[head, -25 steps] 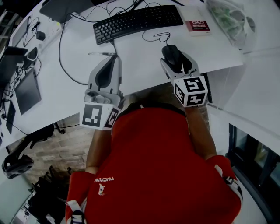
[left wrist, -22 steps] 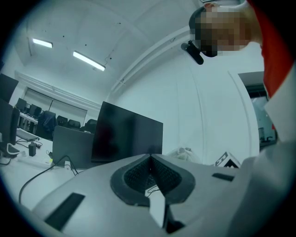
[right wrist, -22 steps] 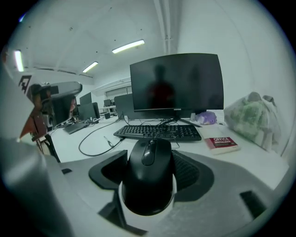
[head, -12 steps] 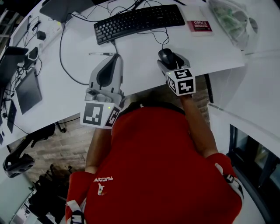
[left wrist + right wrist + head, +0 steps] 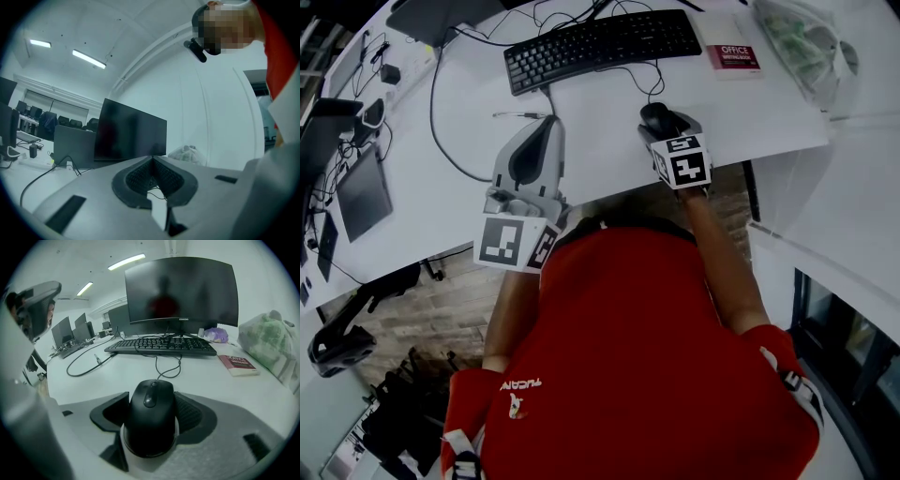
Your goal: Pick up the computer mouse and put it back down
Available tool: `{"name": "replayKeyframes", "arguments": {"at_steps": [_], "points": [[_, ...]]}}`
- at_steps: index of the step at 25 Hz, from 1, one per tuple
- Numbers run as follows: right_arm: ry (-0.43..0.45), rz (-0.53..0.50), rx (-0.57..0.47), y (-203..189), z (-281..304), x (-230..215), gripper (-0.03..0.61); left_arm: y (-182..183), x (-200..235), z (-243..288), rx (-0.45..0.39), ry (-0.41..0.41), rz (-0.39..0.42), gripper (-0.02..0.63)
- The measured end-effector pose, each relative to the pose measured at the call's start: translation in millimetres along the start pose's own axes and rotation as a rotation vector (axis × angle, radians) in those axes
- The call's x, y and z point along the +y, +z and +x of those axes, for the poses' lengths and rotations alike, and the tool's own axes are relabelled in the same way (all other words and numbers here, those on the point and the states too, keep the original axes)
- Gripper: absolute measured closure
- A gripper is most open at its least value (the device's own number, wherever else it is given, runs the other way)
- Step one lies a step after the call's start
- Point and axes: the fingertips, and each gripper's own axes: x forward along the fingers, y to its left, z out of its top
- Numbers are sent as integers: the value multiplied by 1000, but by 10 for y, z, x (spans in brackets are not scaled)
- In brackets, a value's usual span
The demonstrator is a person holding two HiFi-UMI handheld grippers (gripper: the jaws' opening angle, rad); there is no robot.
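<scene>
The black corded computer mouse (image 5: 151, 416) sits between the jaws of my right gripper (image 5: 151, 397), whose pads press on its two sides. In the head view the mouse (image 5: 654, 116) and the right gripper (image 5: 662, 122) are low over the front edge of the white desk (image 5: 600, 103), pointing down and away from me. I cannot tell whether the mouse rests on the desk. The mouse cord runs back to the keyboard (image 5: 161, 345). My left gripper (image 5: 546, 124) is held level at the desk's front edge, shut with nothing in it; its tips meet (image 5: 152, 158).
A black keyboard (image 5: 600, 45) lies at the back, under a dark monitor (image 5: 180, 294). A red book (image 5: 731, 58) and a plastic bag (image 5: 797, 42) are at the right. A black cable (image 5: 441, 122) loops at the left, beside a tablet (image 5: 361, 192).
My right gripper has sunk toward the desk with the mouse in it and tipped further downward. The left gripper has stayed where it was.
</scene>
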Motion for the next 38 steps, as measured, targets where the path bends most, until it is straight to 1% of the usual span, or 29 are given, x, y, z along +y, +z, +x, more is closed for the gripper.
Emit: {"name": "replayKeyframes", "arguments": {"at_steps": [10, 12, 14, 20, 26, 33, 38], "points": [[-18, -16, 8, 3, 87, -5, 270, -80, 42, -45, 14, 15, -9, 604], [-12, -16, 2, 9, 78, 2, 253, -87, 20, -41, 15, 10, -10, 604], [-7, -12, -17, 42, 43, 9, 235, -90, 10, -40, 15, 6, -12, 604], [-4, 3, -113, 303, -212, 23, 235, -98, 23, -49, 13, 1, -20, 604], [25, 10, -272, 751, -683, 133, 292, -95, 34, -31, 9, -5, -26, 604], [71, -1, -463, 1271, -1264, 364, 385, -48, 4, 14, -8, -24, -29, 604], [100, -20, -581, 1507, -1587, 535, 456, 31, -22, 40, -28, -40, -26, 604]]}}
